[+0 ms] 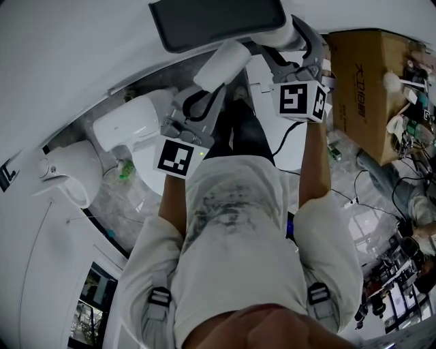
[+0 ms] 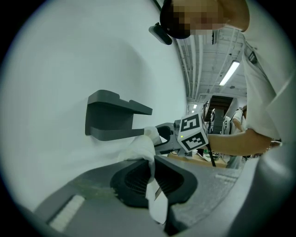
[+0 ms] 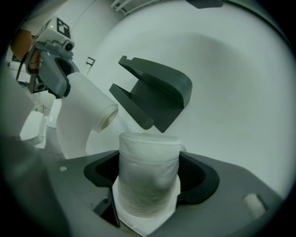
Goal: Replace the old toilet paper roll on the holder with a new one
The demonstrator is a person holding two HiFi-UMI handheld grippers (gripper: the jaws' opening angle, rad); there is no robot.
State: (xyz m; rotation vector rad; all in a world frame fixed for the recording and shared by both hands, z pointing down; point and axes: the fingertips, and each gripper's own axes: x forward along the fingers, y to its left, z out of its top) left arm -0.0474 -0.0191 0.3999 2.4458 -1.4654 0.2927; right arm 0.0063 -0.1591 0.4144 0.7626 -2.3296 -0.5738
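Observation:
An empty dark grey holder [image 2: 115,121] [image 3: 155,97] [image 1: 218,20] is fixed to the white wall. My left gripper [image 2: 152,178] [image 1: 204,92] is shut on the thin paper wall of a smooth white roll [image 3: 85,115] [image 1: 221,65], which hangs just below and left of the holder with its open core end showing. My right gripper [image 3: 148,185] [image 1: 303,44] is shut on a crinkled white roll [image 3: 148,176], which stands upright between the jaws close under the holder. In the left gripper view the right gripper's marker cube [image 2: 193,134] sits just behind the pinched paper [image 2: 138,150].
A white toilet [image 1: 126,123] stands low on the left. A cardboard box [image 1: 364,88] and loose cables [image 1: 402,225] lie on the floor at the right. The curved white wall [image 2: 69,60] runs close in front of both grippers.

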